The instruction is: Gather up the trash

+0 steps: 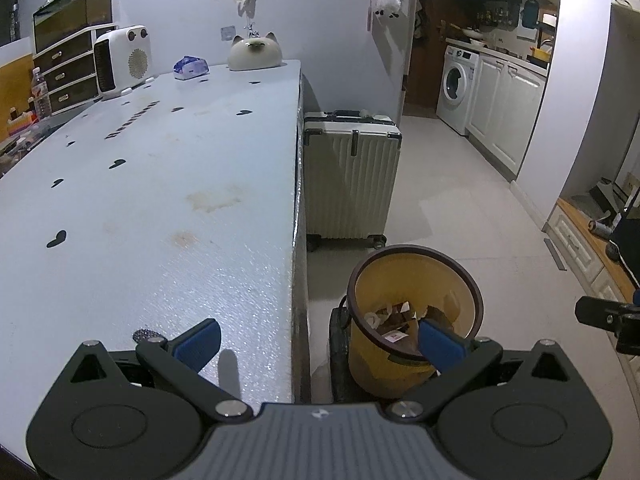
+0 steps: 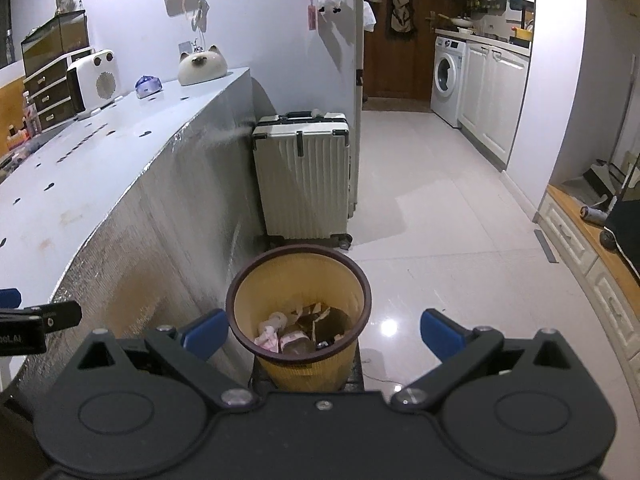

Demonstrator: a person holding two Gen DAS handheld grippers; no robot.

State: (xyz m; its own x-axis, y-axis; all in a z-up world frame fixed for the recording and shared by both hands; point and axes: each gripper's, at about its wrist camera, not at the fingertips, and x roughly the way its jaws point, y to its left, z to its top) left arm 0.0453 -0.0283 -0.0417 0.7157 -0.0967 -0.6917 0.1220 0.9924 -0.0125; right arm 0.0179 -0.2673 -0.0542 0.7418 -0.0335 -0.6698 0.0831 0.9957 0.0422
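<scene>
Yellow bin (image 2: 298, 312), dark rim, upright on floor beside table; crumpled trash (image 2: 296, 334) inside.

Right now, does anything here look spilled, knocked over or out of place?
Nothing is spilled or toppled. The yellow bin stands upright with the trash inside it. Only brownish stains mark the tabletop.

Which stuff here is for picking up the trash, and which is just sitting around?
For the job:
- yellow trash bin, with crumpled trash inside
- left gripper and right gripper, both open and empty

Just sitting around:
- suitcase
- cat figure
- white heater
- washing machine
- table
</scene>
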